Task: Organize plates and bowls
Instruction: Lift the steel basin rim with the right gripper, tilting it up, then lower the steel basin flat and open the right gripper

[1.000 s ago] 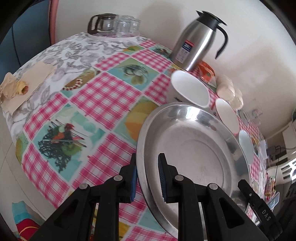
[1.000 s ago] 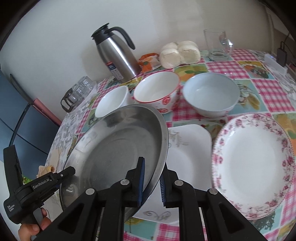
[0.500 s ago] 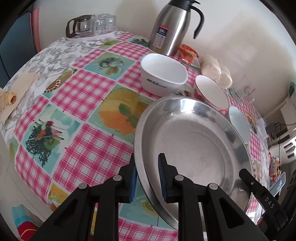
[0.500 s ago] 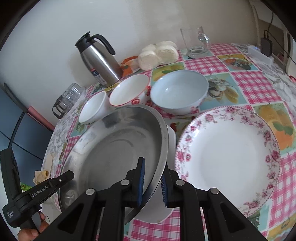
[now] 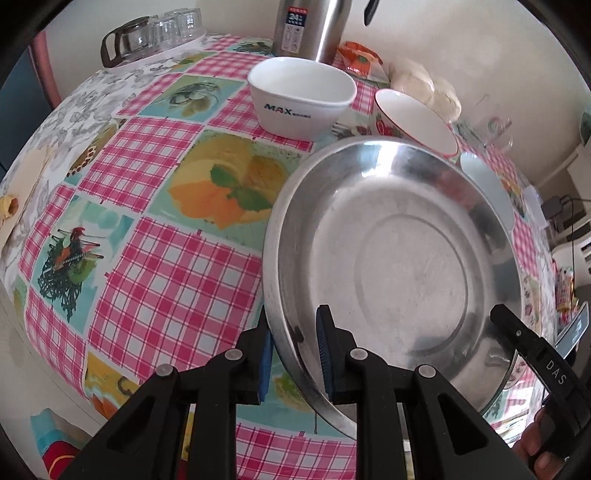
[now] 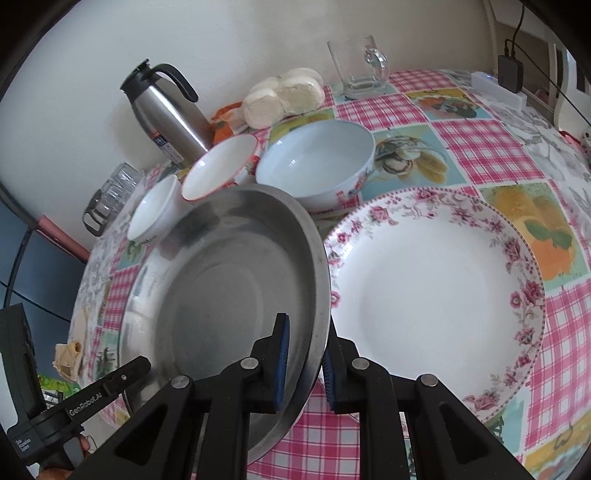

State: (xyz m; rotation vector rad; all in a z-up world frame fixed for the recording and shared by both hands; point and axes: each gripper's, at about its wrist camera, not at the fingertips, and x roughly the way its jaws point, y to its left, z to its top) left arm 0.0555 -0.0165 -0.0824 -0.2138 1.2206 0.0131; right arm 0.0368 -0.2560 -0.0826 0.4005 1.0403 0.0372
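You're holding the steel plate [image 5: 399,258] with both tools at once, tilted, above the checked tablecloth [image 5: 155,258]. Your left gripper [image 5: 293,349] is clamping the plate's near-left rim, one blue pad outside the rim, the other inside the dish. Your right gripper [image 6: 304,363] is clamping the opposite rim the same way, pads pressing on metal from both sides. In the right wrist view the plate [image 6: 229,295] is sitting left of the floral plate [image 6: 436,295], its right edge overlapping the floral plate's left rim; whether they're touching, can't tell. The floral plate is lying flat on the table at right, nothing in it. Far behind the steel plate three bowls are lining up: a small white bowl [image 6: 155,210] at left, a red-rimmed bowl [image 6: 218,166] in the middle, a pale blue bowl [image 6: 314,166] at right, just beside each other. In the left wrist view the white bowl [image 5: 301,98] is showing "MAX" on its side and standing clear of the steel plate's far rim. A steel thermos [image 6: 166,110] is standing behind the bowls near the wall, white buns [image 6: 284,96] to its right, a glass mug [image 6: 360,68] further right. A glass pot with upturned glasses [image 5: 155,33] is sitting at the far-left table edge. Fingers [image 5: 535,446] are showing at bottom right of the left view, on the other tool's handle.
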